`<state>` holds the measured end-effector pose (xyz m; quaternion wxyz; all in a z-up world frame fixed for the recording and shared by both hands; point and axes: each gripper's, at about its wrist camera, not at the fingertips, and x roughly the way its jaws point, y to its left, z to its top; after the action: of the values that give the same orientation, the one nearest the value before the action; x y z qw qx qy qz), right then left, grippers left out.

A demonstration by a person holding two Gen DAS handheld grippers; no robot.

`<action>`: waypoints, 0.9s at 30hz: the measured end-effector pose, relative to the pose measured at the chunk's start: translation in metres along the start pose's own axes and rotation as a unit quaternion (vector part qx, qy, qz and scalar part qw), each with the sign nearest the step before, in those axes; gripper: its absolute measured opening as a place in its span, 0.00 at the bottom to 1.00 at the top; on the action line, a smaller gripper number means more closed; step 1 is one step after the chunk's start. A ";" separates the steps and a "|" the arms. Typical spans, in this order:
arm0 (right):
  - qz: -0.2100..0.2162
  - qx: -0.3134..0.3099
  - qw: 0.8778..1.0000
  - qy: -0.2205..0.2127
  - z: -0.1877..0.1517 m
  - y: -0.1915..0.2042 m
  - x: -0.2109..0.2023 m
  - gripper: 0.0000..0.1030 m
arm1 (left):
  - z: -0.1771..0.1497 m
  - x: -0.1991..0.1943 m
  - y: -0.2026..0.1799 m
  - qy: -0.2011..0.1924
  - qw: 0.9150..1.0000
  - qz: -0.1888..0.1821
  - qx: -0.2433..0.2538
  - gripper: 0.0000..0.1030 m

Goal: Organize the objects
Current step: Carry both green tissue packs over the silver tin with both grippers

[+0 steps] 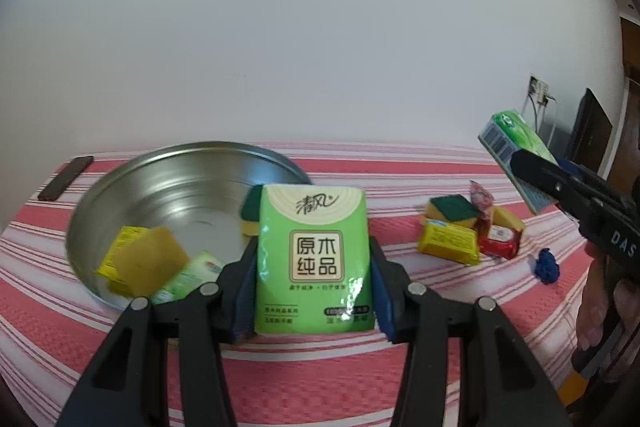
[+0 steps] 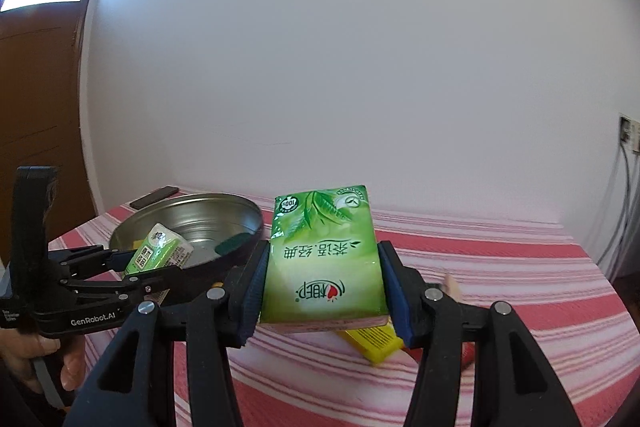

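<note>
Two green tissue packs | left tongs grip one | right tongs another

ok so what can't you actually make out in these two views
- Bowl contents, left wrist view: blurred, partly behind the held tissue pack.
- Yellow packet, right wrist view: mostly hidden under the leaf-print tissue pack.
- Small blue object, left wrist view: too small to identify.
- Dark flat item at the table's far edge: too small to identify.
</note>
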<state>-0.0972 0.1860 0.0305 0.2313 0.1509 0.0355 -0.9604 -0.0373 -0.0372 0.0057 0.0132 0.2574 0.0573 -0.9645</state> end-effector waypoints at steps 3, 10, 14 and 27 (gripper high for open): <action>0.012 -0.006 1.000 0.005 0.010 0.009 0.013 0.54 | 0.004 0.000 0.013 -0.002 1.000 0.011 -0.003 0.47; 0.043 -0.017 0.999 0.020 0.023 0.036 0.038 0.54 | 0.011 0.001 0.039 0.001 0.999 0.034 -0.009 0.47; 0.056 -0.024 0.998 0.031 0.028 0.050 0.054 0.54 | 0.015 0.006 0.054 0.007 0.999 0.047 -0.012 0.47; 0.090 -0.029 0.993 0.072 0.032 0.085 0.115 0.54 | 0.037 0.029 0.096 0.026 0.996 0.074 -0.029 0.47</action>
<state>-0.1647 0.0562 0.0255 0.3175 0.2158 0.0662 -0.9210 -0.0754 -0.1366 0.0131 0.0910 0.2853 0.0666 -0.9518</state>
